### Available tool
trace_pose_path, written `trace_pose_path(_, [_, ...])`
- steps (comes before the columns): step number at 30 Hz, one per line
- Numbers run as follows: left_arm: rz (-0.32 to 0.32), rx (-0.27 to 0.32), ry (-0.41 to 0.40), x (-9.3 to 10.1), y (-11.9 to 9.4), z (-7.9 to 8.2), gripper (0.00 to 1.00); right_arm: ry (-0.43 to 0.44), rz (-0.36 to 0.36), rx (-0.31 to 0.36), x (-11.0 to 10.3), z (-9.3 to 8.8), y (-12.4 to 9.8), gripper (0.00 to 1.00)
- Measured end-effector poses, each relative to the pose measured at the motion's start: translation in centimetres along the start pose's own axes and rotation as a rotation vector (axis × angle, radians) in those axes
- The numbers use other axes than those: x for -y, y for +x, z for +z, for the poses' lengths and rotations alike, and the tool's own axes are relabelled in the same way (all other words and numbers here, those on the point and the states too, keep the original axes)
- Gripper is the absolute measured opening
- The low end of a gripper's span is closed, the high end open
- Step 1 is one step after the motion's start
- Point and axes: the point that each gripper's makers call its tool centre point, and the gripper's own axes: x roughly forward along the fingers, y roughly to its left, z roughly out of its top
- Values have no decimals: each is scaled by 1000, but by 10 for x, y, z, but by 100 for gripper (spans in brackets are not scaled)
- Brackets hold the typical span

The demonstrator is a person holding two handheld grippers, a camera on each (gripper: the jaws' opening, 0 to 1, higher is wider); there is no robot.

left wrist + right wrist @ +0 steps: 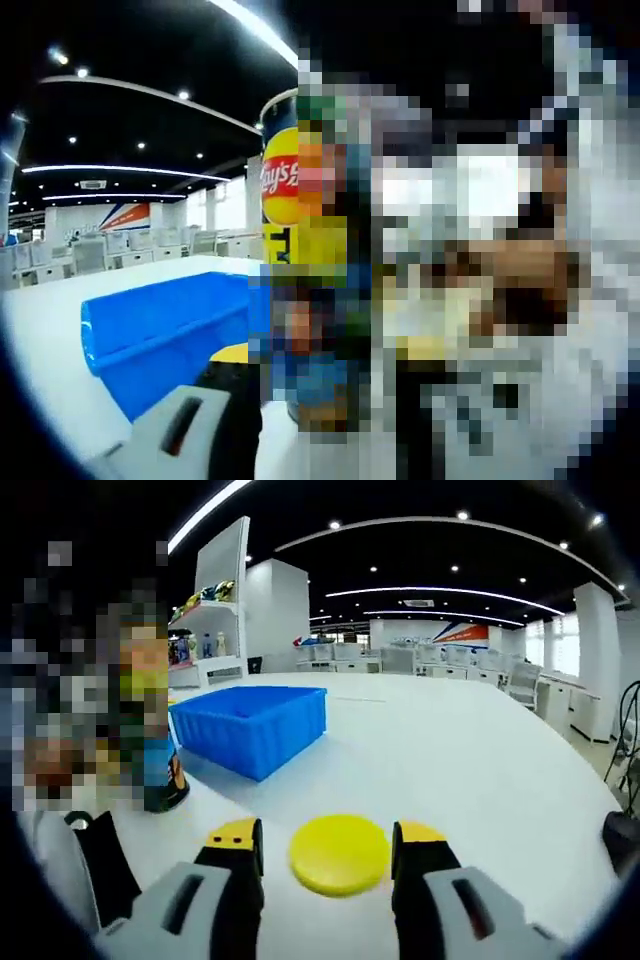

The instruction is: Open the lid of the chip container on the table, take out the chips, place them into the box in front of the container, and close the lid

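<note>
Taking the white table (480, 750) as your base, the blue box (250, 725) sits on it just beside the upright chip container (282, 180), close enough that chips have only a short way to travel. The yellow lid (339, 854) lies flat on the table nearer you than the box, already off the container and parked within reach for closing. Your right gripper (327, 858) stands with its jaws spread, one on each side of the lid and gripping nothing; your left gripper (215, 400) is beside the container's base, and I cannot tell how its jaws stand.
</note>
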Motion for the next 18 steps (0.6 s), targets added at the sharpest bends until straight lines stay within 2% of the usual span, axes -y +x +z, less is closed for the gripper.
trace_pose_path(3, [-2,-2,2,3,0,0,52,-13,1,-21,-2,-4,3,54])
trace_pose_path(4, [0,-4,3,2,-1,0,52,-35,-4,-62,-1,-11,4,56])
trace_pose_path(6, [5,-13,2,0,-2,-3,52,-34,-2,-35,-3,-8,6,60])
trace_pose_path(7, [6,-15,0,0,-2,-3,52,-12,-5,-43,-1,-9,7,60])
trace_pose_path(13, [21,-21,2,-5,-8,-5,52,-5,-33,-75,6,-20,10,57])
trace_pose_path(16, [43,-23,-17,-11,-10,-6,51,-17,-59,-69,10,-20,10,52])
trace_pose_path(18, [48,-31,-25,-14,-11,-9,51,-35,-47,-64,8,-21,11,52])
